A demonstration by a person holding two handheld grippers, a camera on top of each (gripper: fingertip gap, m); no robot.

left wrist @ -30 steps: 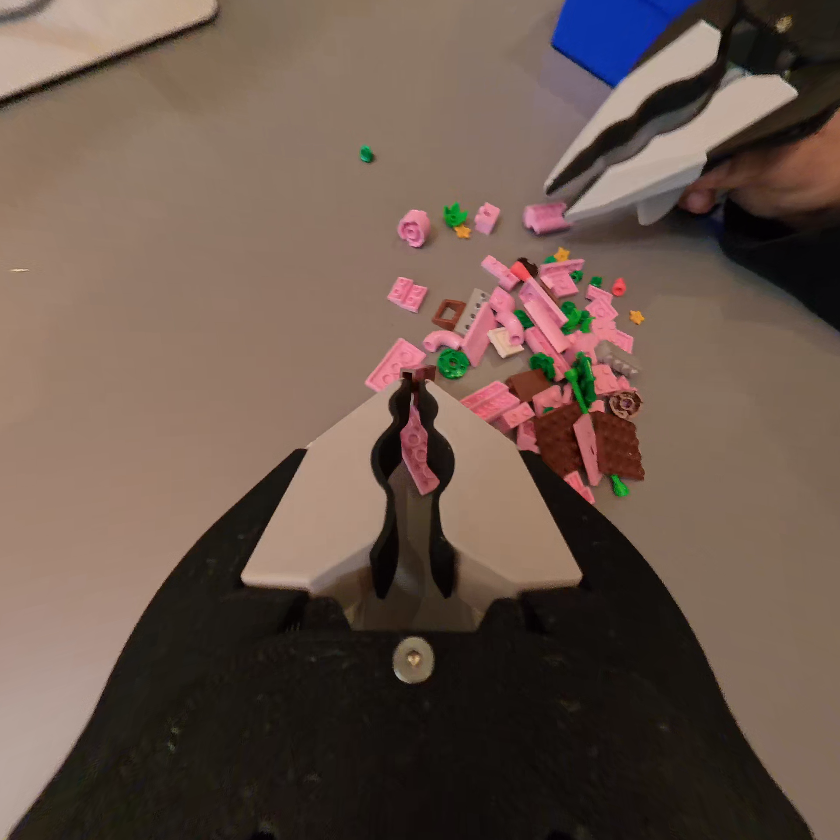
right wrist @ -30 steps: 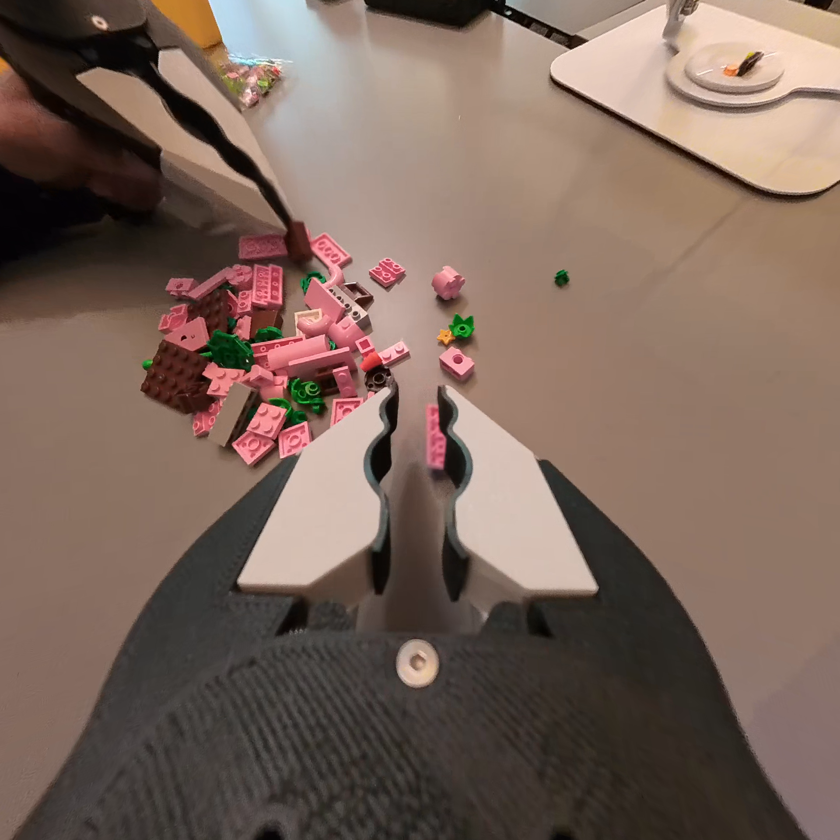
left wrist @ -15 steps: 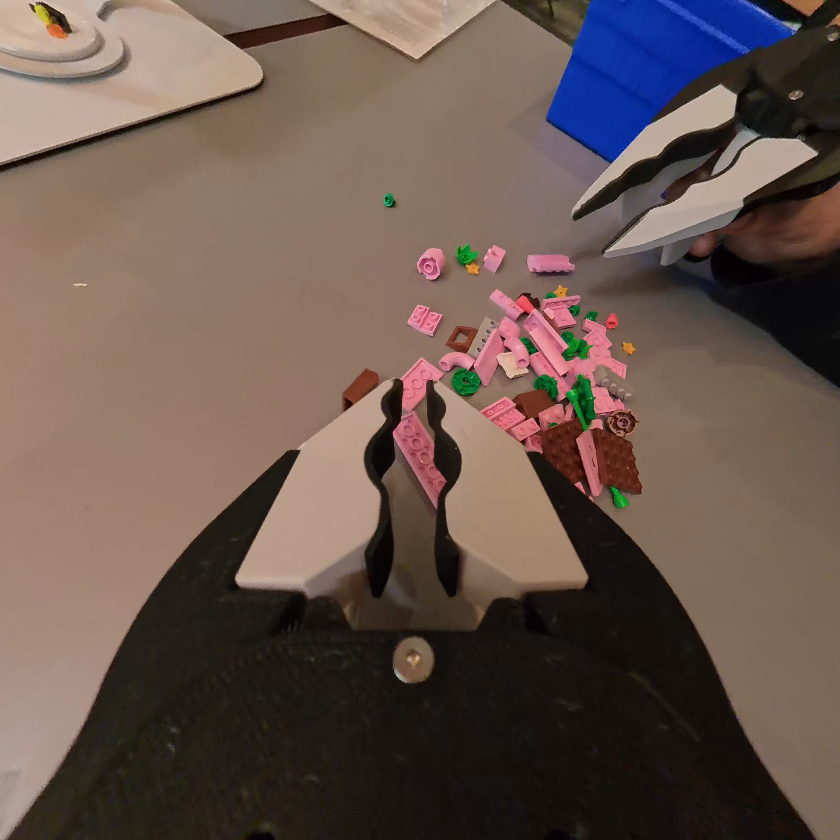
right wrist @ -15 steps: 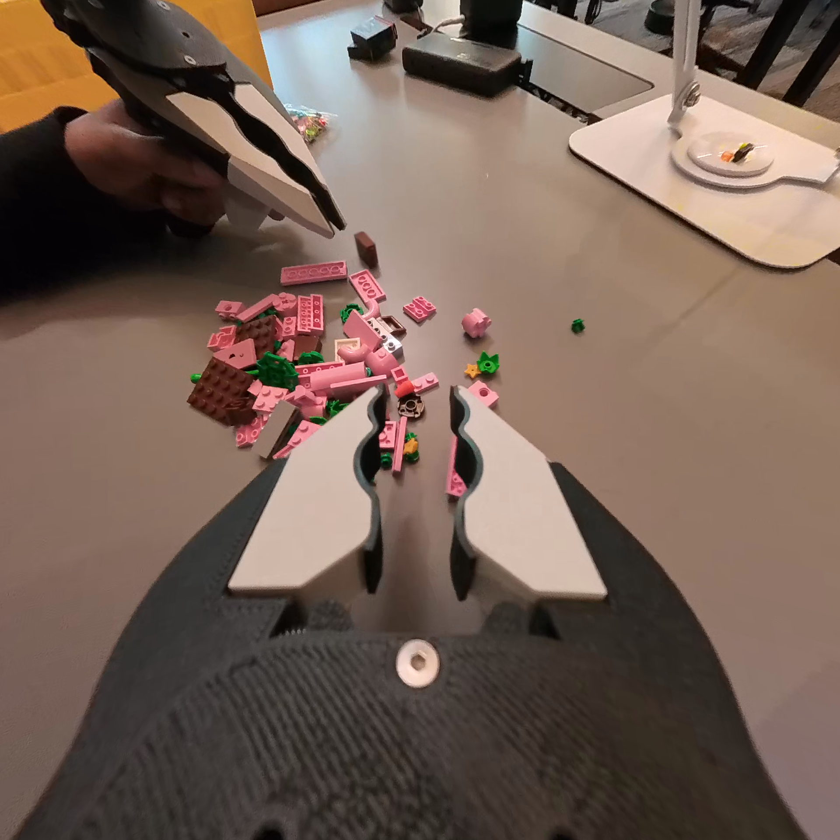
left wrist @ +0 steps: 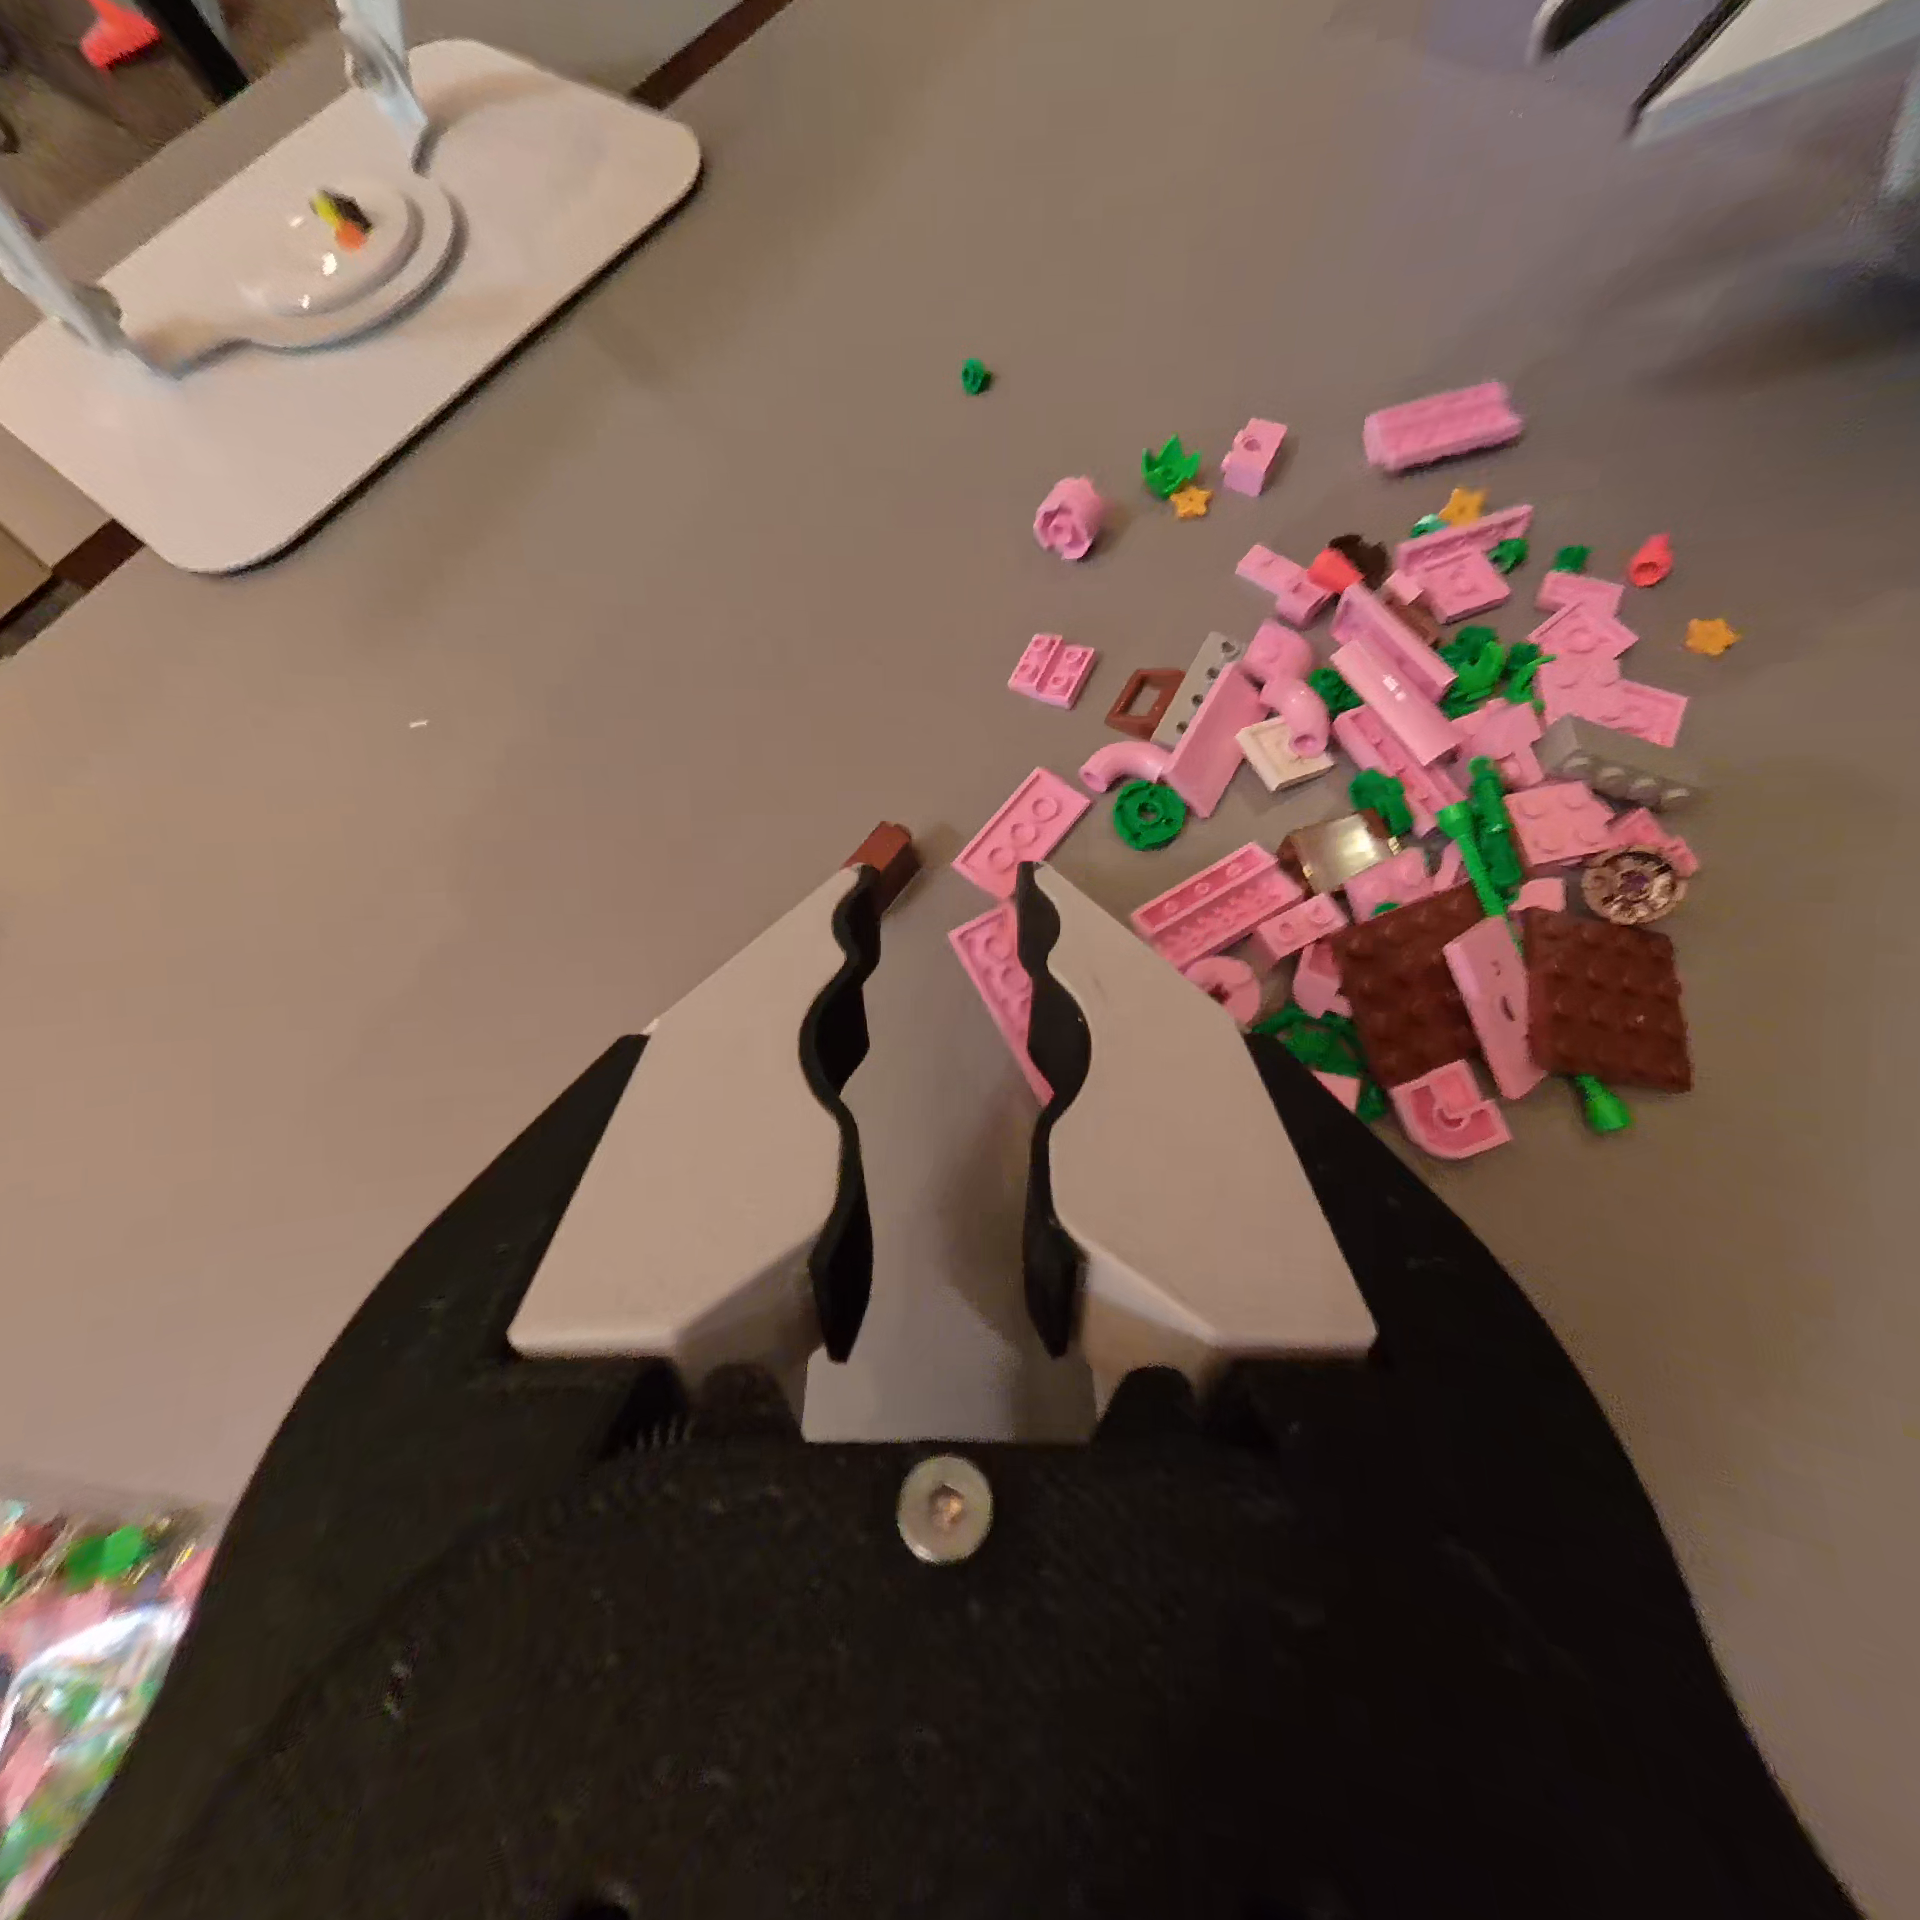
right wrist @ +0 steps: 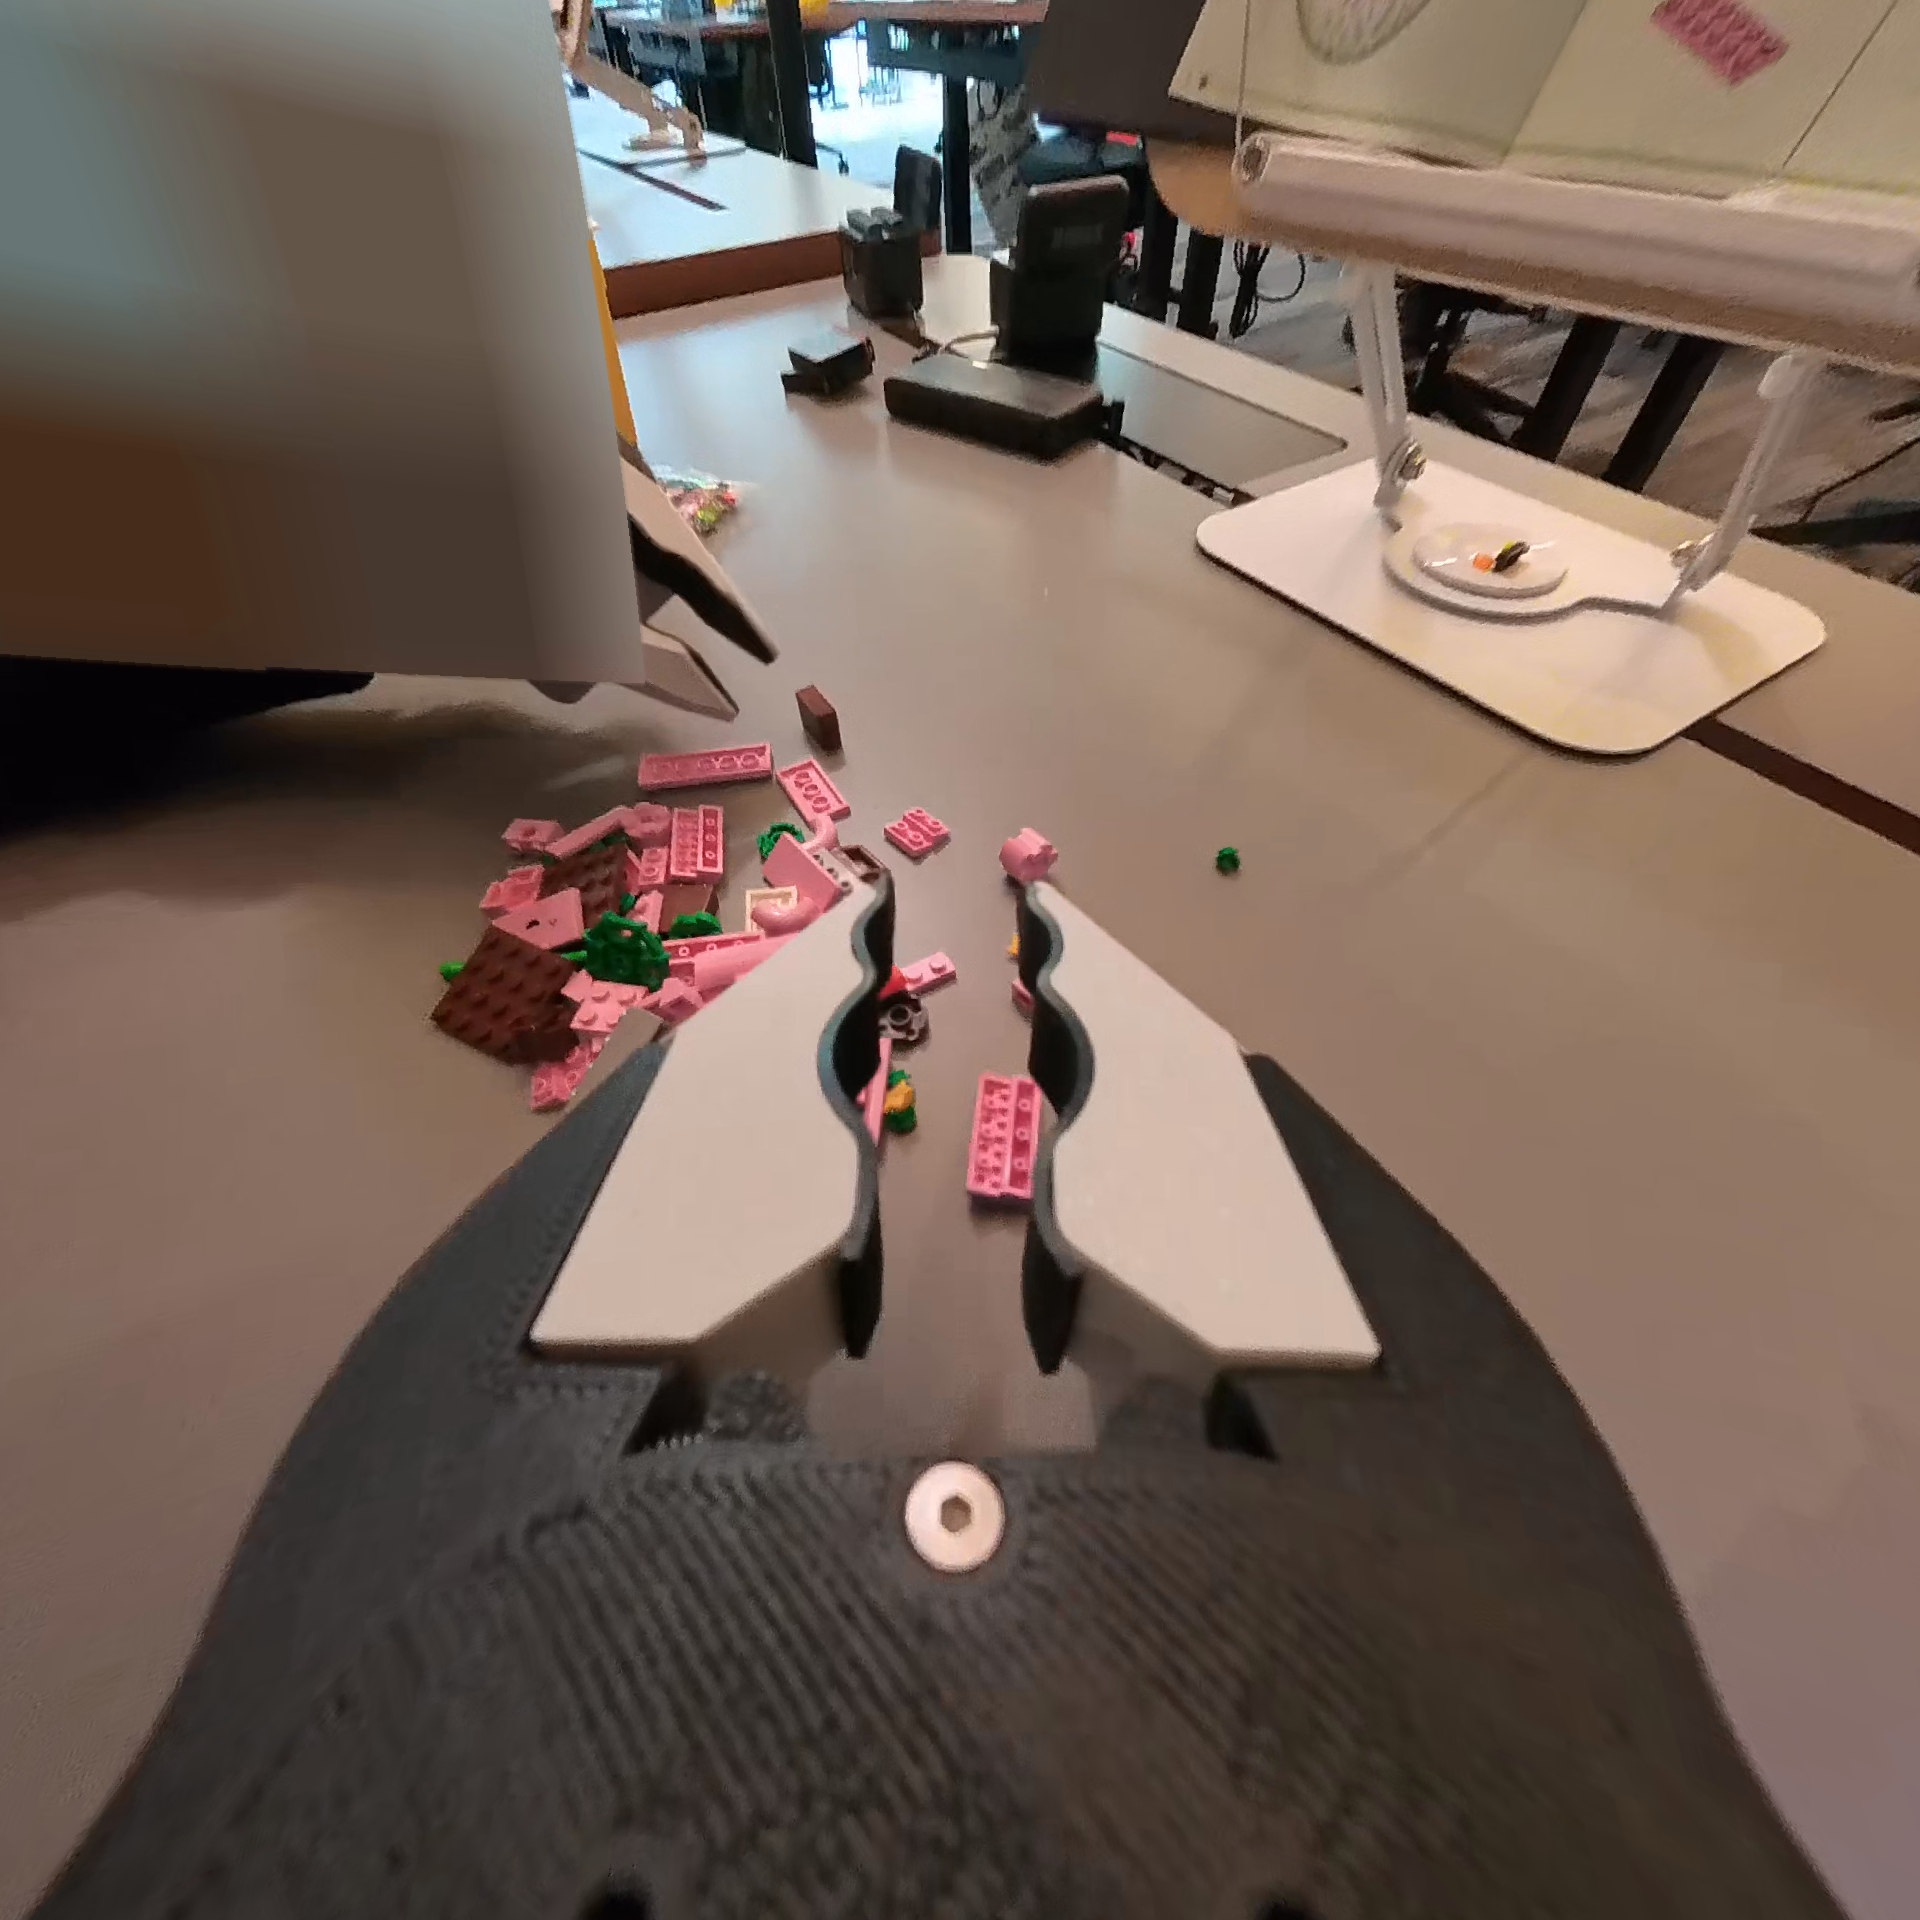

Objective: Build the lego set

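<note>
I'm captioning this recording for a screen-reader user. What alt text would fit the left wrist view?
The open left gripper, holding nothing, hangs over a grey table beside a scattered pile of pink, green and brown lego pieces. A small brown brick lies at its left fingertip, and a white stand base sits at the far left.

A grey bench [right wrist: 1195, 727] carries a white stand base [right wrist: 1538, 634]; behind stand more desks [right wrist: 727, 208] under daylight.

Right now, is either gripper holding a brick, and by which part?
Nothing is held. The left gripper and right gripper are both open, fingers empty, above the loose bricks.
</note>
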